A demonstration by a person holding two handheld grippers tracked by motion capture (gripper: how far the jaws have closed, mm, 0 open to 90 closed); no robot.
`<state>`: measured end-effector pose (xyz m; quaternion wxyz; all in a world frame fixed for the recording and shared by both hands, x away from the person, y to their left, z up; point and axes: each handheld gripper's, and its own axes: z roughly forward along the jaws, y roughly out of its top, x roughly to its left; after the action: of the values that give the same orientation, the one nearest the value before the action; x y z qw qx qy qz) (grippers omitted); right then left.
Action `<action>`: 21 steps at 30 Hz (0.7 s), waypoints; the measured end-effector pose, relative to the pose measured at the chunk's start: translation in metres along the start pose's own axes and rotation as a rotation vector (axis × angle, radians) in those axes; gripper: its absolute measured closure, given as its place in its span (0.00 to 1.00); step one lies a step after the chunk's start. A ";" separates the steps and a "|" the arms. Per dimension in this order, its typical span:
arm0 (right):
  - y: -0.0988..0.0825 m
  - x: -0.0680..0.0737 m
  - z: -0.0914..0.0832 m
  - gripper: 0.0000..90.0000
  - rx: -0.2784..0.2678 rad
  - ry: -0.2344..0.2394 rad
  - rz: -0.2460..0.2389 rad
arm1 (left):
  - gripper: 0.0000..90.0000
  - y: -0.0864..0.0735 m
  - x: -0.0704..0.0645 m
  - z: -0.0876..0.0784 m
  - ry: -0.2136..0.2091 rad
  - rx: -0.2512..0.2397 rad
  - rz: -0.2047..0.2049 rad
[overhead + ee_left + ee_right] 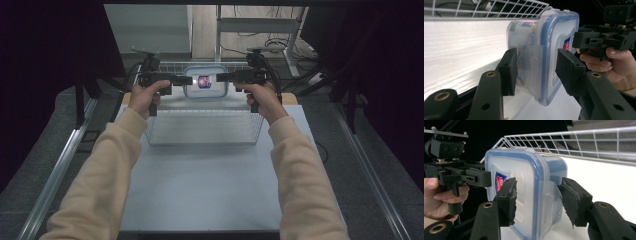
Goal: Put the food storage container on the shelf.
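A clear plastic container (205, 82) with a blue-rimmed lid and a red and blue sticker stands on its side over the far part of a white wire basket (200, 135). My left gripper (189, 80) comes at it from the left and my right gripper (220, 77) from the right. In the left gripper view the jaws of the left gripper (534, 65) press the container (549, 50) at its side latch. In the right gripper view the right gripper (537, 192) clamps the opposite latch edge of the container (531, 185). Something labelled shows dimly inside.
The basket's wire rim (574, 140) runs behind the container, with the basket's white floor (461, 50) below. The basket sits on a pale grey table (210, 185). Dark curtains and cables lie beyond the far edge.
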<state>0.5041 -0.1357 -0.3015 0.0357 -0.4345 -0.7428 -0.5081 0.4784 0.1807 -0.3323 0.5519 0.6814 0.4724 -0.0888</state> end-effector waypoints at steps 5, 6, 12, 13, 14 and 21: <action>0.000 -0.008 0.007 0.53 0.021 -0.003 0.036 | 0.59 0.001 0.008 0.004 -0.009 -0.001 -0.018; 0.001 -0.010 0.007 0.53 0.024 -0.001 0.048 | 0.59 0.002 0.009 0.005 -0.008 -0.002 -0.024; 0.007 -0.021 0.015 0.53 0.028 0.002 0.167 | 0.58 0.007 0.019 0.009 -0.022 0.007 -0.106; 0.008 -0.022 0.016 0.53 0.028 0.003 0.182 | 0.58 0.008 0.020 0.010 -0.026 0.006 -0.116; 0.009 -0.024 0.017 0.52 0.031 0.004 0.189 | 0.58 0.009 0.021 0.011 -0.026 0.010 -0.122; 0.012 -0.030 0.023 0.53 0.035 -0.007 0.279 | 0.56 0.011 0.030 0.014 -0.053 0.009 -0.177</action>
<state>0.5398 -0.1346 -0.3187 0.1111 -0.5348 -0.6839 -0.4836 0.5085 0.1857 -0.3496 0.5512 0.6371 0.5153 -0.1574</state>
